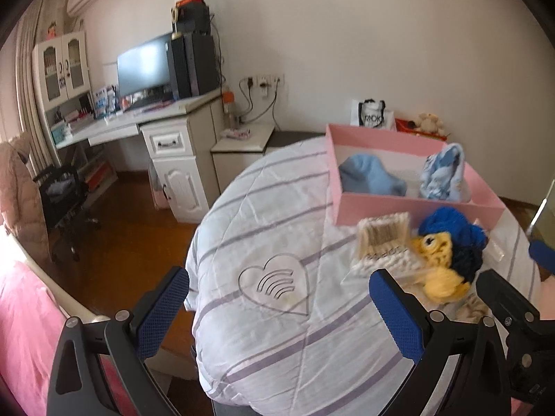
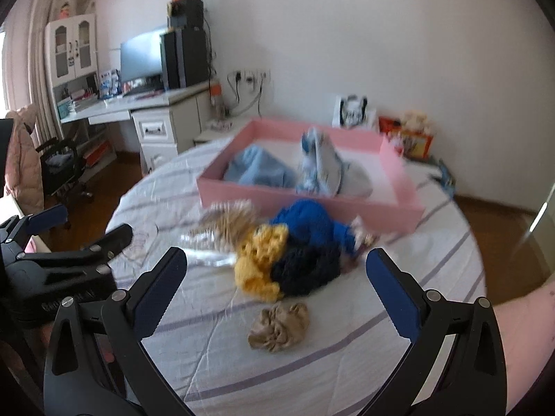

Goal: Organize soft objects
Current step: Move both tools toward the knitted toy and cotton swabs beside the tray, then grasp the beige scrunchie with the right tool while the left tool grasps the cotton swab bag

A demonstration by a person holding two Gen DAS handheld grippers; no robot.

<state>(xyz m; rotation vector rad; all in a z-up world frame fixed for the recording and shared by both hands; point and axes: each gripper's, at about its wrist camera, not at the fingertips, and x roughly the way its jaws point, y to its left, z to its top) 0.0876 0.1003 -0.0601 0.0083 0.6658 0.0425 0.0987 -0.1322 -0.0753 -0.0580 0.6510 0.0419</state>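
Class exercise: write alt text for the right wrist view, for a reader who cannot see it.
The open right gripper hovers over a striped white quilt, facing a heap of yellow, black and blue knitted items and a beige scrunchie. Beyond lies a shallow pink box holding pale blue cloths.

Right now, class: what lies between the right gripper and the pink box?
In the right wrist view, the yellow, navy and blue knitted pile lies between the right gripper and pink box, with a beige scrunchie nearer.
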